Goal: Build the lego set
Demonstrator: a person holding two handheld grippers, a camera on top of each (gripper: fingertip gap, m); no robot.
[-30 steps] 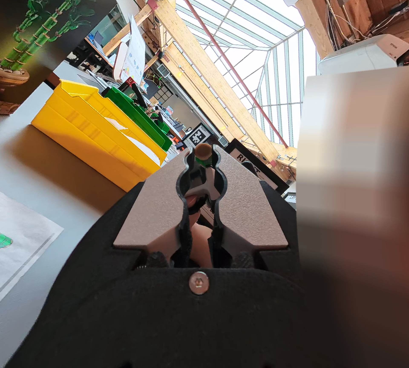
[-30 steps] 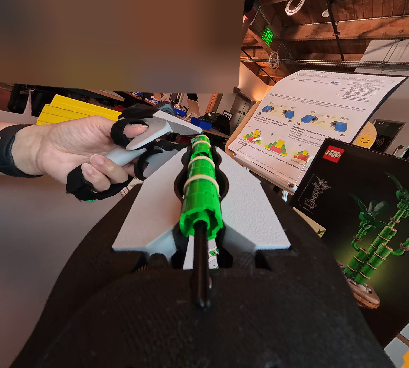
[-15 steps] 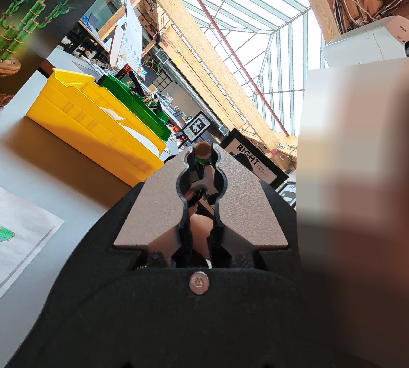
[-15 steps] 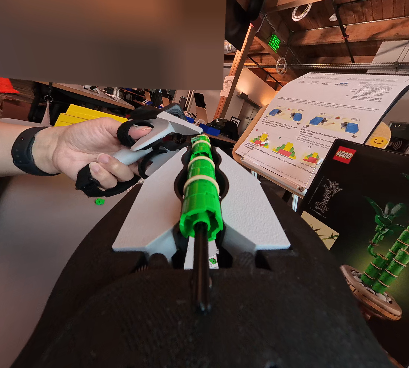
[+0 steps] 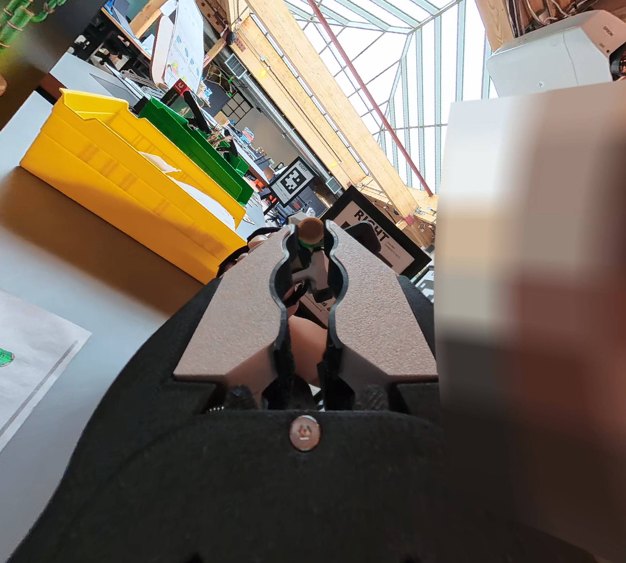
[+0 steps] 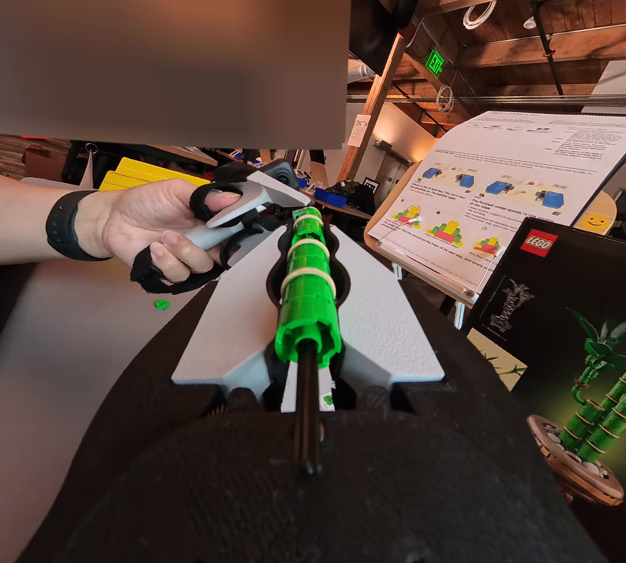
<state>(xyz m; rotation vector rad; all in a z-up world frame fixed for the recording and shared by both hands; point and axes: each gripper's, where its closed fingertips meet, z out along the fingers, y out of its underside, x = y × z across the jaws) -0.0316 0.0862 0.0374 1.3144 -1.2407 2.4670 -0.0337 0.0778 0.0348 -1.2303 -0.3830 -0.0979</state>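
Note:
In the right wrist view my right gripper (image 6: 308,228) is shut on a green bamboo stalk (image 6: 306,282) with tan rings. The stalk lies along the fingers, and its black axle (image 6: 306,411) sticks back toward the camera. A hand holds the left gripper's body (image 6: 257,194) just left of the stalk's far tip; its fingertips are hidden there. In the left wrist view my left gripper (image 5: 309,230) is shut on a small brown round piece (image 5: 310,229) with green under it, pointing up toward the right gripper's marker plate (image 5: 372,238).
A yellow bin (image 5: 128,174) and a green bin (image 5: 196,140) stand on the grey table (image 5: 84,275). A printed sheet (image 5: 30,353) lies at the left. The set's black box (image 6: 559,326) and an instruction board (image 6: 501,197) stand at the right. A small green round piece (image 6: 162,304) lies on the table. Both grippers' tips are close together, under 4 cm apart.
Both views have shifted a little. The hand with the left gripper stays at the stalk's tip. The small green piece on the table has come into the right view.

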